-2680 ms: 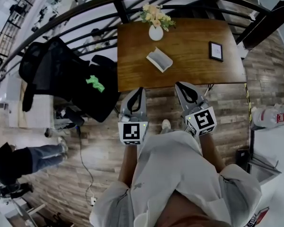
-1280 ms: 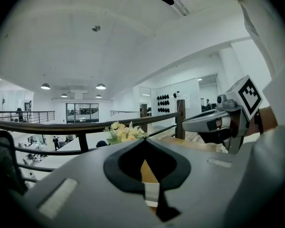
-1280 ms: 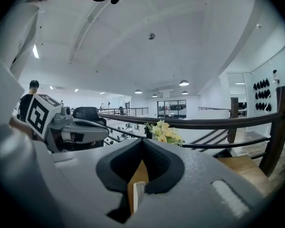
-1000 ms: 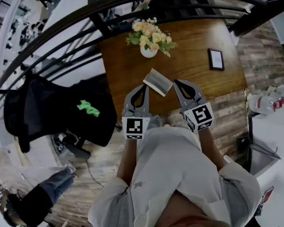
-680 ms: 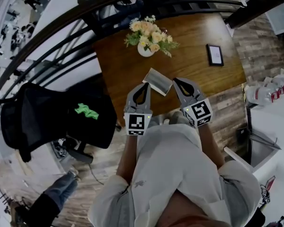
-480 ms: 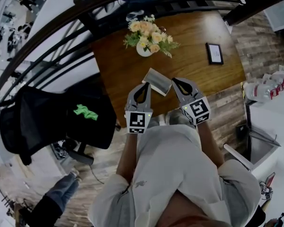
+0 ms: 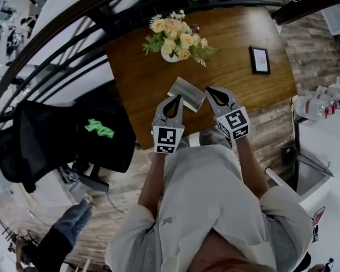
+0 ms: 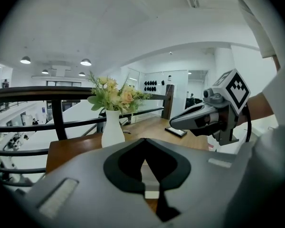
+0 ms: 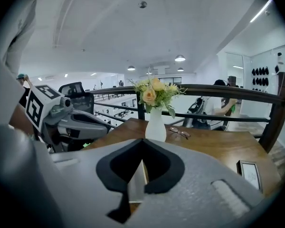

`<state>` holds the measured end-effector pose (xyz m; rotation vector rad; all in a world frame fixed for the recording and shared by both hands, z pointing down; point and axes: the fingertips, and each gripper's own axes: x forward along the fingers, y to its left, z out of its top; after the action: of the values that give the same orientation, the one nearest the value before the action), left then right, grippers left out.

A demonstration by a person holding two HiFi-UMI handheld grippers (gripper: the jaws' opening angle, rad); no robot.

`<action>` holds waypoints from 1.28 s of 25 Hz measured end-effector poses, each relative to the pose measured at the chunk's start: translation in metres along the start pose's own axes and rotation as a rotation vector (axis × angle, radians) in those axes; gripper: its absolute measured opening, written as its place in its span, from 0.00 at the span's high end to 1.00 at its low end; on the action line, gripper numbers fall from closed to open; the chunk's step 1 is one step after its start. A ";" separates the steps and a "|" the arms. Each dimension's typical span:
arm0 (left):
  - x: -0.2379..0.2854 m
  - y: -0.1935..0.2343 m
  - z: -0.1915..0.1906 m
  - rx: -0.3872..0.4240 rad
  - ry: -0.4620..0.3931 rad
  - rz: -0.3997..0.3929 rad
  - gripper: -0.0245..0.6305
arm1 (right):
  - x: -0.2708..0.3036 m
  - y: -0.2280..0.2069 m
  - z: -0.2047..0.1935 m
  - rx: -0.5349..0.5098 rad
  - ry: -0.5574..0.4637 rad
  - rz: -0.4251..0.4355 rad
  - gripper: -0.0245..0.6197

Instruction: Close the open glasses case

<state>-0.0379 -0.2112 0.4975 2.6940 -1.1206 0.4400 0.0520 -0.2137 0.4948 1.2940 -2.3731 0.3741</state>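
The open glasses case (image 7: 187, 93) lies on the wooden table (image 7: 136, 72) near its front edge, its grey lid standing up. My left gripper (image 7: 178, 97) is shut and empty, its tip at the case's left end. My right gripper (image 7: 207, 89), also shut and empty, has its tip at the case's right end. I cannot tell whether either touches the case. In the left gripper view the closed jaws (image 8: 143, 139) frame a pale strip of the case (image 8: 149, 182). The right gripper view shows the same past its own jaws (image 9: 142, 140), with the case (image 9: 137, 182) just ahead.
A white vase of flowers (image 7: 171, 51) stands behind the case. A pair of glasses (image 9: 179, 132) lies beyond the vase. A small picture frame (image 7: 259, 59) sits at the table's right. A black railing (image 7: 56, 50) runs behind, and a black chair with a jacket (image 7: 96, 129) stands left.
The person has walked up to the table. Both grippers, earlier held over the floor short of the edge, now reach over it and flank the case. Both stayed shut.
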 end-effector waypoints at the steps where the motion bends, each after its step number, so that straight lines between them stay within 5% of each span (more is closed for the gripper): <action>1: 0.003 -0.001 -0.003 -0.002 0.007 0.002 0.93 | 0.002 -0.002 -0.004 0.000 0.009 0.009 0.96; 20: 0.058 -0.012 -0.066 -0.079 0.167 0.095 0.93 | 0.044 -0.025 -0.072 -0.013 0.149 0.193 0.96; 32: 0.081 -0.013 -0.098 -0.112 0.241 0.115 0.93 | 0.063 -0.030 -0.099 -0.010 0.211 0.229 0.96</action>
<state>0.0061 -0.2281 0.6163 2.4125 -1.1947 0.6788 0.0695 -0.2345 0.6132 0.9289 -2.3422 0.5382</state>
